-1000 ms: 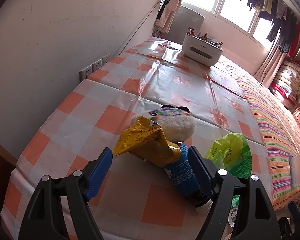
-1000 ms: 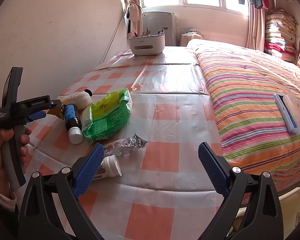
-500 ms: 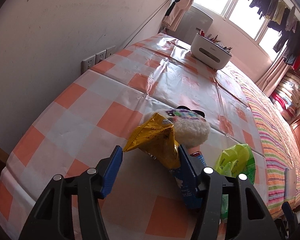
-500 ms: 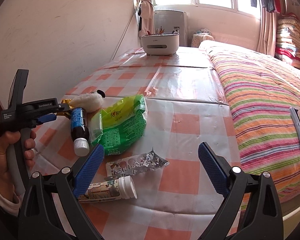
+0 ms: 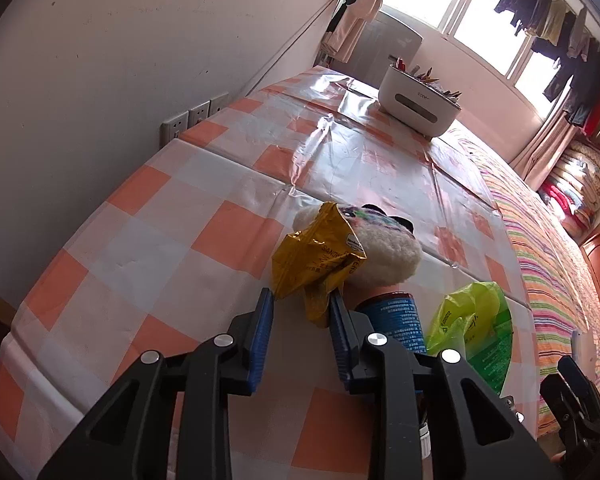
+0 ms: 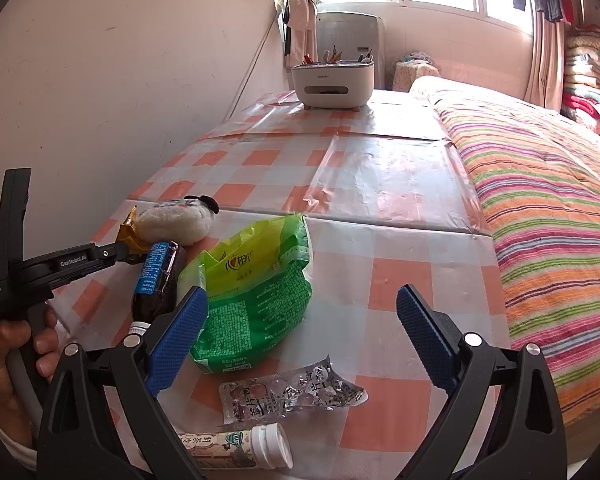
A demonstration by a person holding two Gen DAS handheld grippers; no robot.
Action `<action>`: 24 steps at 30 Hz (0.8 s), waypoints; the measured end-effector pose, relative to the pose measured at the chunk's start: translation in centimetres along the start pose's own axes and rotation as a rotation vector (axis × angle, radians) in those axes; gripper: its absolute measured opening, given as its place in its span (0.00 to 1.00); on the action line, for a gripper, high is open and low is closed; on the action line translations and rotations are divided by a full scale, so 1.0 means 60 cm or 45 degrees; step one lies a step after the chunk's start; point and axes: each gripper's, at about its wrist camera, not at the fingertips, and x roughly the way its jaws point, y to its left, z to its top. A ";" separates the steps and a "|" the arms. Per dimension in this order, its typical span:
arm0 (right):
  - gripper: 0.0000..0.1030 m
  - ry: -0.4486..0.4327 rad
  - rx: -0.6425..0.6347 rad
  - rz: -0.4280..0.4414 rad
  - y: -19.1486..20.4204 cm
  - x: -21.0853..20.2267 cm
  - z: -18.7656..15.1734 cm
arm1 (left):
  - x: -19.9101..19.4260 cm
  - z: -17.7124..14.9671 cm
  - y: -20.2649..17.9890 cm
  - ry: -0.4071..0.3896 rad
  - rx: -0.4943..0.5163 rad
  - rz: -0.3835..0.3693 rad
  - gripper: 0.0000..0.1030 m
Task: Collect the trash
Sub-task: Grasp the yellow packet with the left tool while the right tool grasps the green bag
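A crumpled yellow wrapper [image 5: 320,256] leans on a white plush toy [image 5: 384,256] on the checked tablecloth [image 5: 172,240]. My left gripper [image 5: 300,312] has its jaws closing on the wrapper's lower end, and both pads press it. From the right wrist view the wrapper [image 6: 128,232] shows at the left gripper's [image 6: 120,250] tip. My right gripper [image 6: 302,294] stands open above a green bag [image 6: 256,284], holding nothing. Beside the bag lies a dark bottle with a blue label [image 6: 156,276]. A silver blister pack [image 6: 292,390] and a small white-capped bottle [image 6: 236,446] lie nearer.
A white desk caddy [image 6: 332,84] with pens stands at the table's far end. A striped bed [image 6: 540,200] runs along the table's right side. The wall with sockets [image 5: 188,120] borders the left. A person's hand [image 6: 4,352] holds the left gripper's handle.
The left jaws have closed in from wide apart onto the yellow wrapper, which now stands more upright. The right gripper has moved closer to the green bag and the blister pack.
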 end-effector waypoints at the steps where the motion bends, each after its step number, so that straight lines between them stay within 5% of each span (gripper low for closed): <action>1: 0.91 0.011 -0.002 -0.002 0.000 0.009 0.001 | -0.005 0.000 -0.001 -0.013 0.005 0.004 0.26; 18: 0.87 0.198 -0.051 0.036 0.031 0.115 0.003 | -0.069 -0.007 -0.022 -0.127 0.068 -0.043 0.26; 21: 0.55 0.240 -0.065 0.057 0.033 0.124 -0.002 | -0.077 -0.008 -0.027 -0.141 0.077 -0.051 0.26; 23: 0.50 0.232 -0.069 0.060 0.033 0.123 -0.006 | -0.080 -0.008 -0.030 -0.147 0.083 -0.054 0.26; 24: 0.40 0.221 -0.076 0.062 0.034 0.119 -0.007 | -0.082 -0.009 -0.032 -0.148 0.087 -0.055 0.26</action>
